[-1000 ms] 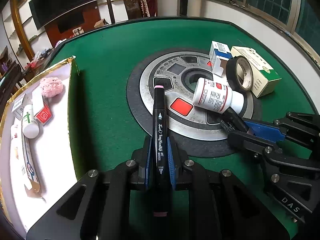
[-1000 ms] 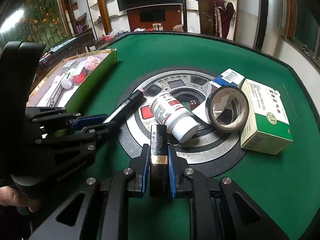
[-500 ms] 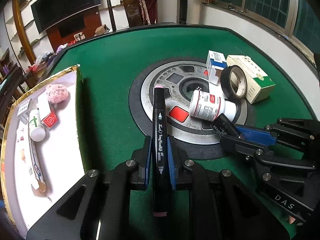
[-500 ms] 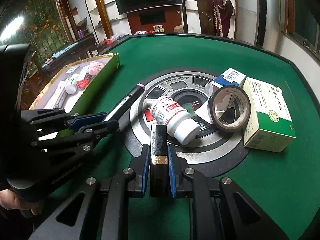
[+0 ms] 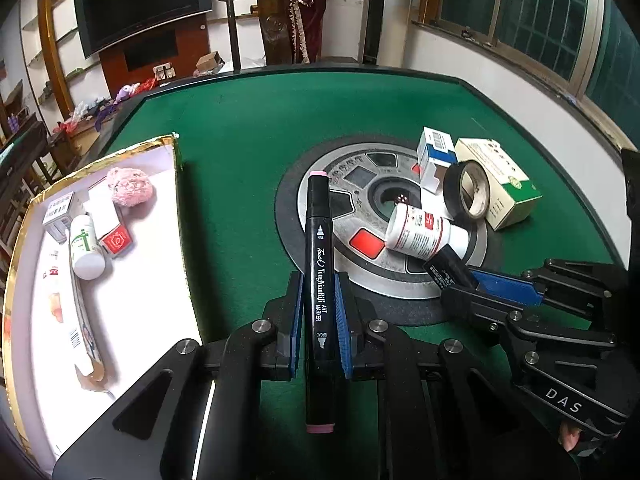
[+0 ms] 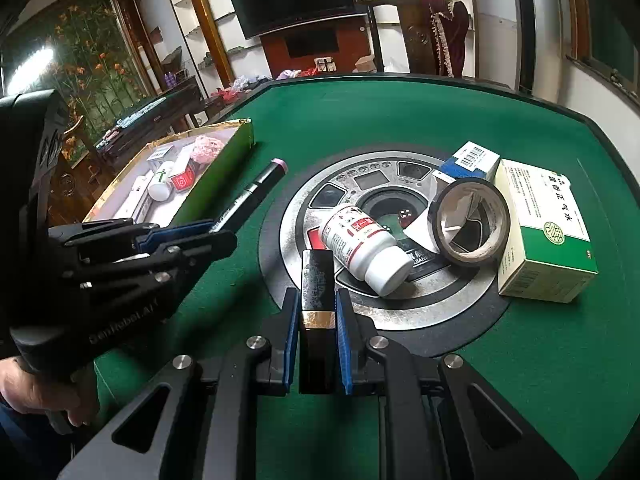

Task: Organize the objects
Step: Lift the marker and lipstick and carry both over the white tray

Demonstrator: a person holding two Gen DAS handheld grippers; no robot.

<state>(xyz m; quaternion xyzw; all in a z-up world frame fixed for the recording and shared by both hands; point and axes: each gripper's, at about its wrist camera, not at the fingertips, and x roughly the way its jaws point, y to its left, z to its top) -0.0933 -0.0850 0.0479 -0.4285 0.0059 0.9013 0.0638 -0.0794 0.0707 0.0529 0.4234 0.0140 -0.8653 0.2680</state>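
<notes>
Left wrist view: left gripper (image 5: 318, 320) low and centre, jaws pinching a black art marker (image 5: 319, 280) with pink caps at both ends, held lengthwise and raised above the green-felt counter (image 5: 248, 128). Off to the left, a gold-edged tray (image 5: 176, 216) with a white floor, holding a pink fluffy ball (image 5: 131, 185), a small white bottle (image 5: 86, 252), a red-and-white box (image 5: 112, 228) and a long tube (image 5: 84, 328). Beyond the marker tip, a round metal panel (image 5: 360, 216) set into the felt; on it a white pill bottle (image 5: 424, 232) lying on its side, a blue-and-white box (image 5: 436, 156), a roll of black tape (image 5: 468, 190) standing on edge, and just beside these a green-and-cream medicine box (image 5: 500, 184). At right, right gripper (image 5: 464, 284), jaws pinching a dark tube.

Right wrist view: right gripper (image 6: 318, 320), jaws clamped on a black lipstick tube (image 6: 318, 280) with a gold band, its far end near the pill bottle (image 6: 368, 248). Left gripper (image 6: 208, 232) at left, gripping the marker (image 6: 252, 192), with a hand (image 6: 36, 392) at its handle. Tape roll (image 6: 472, 220) leaning against the medicine box (image 6: 548, 240); tray (image 6: 224, 176) farther left.
</notes>
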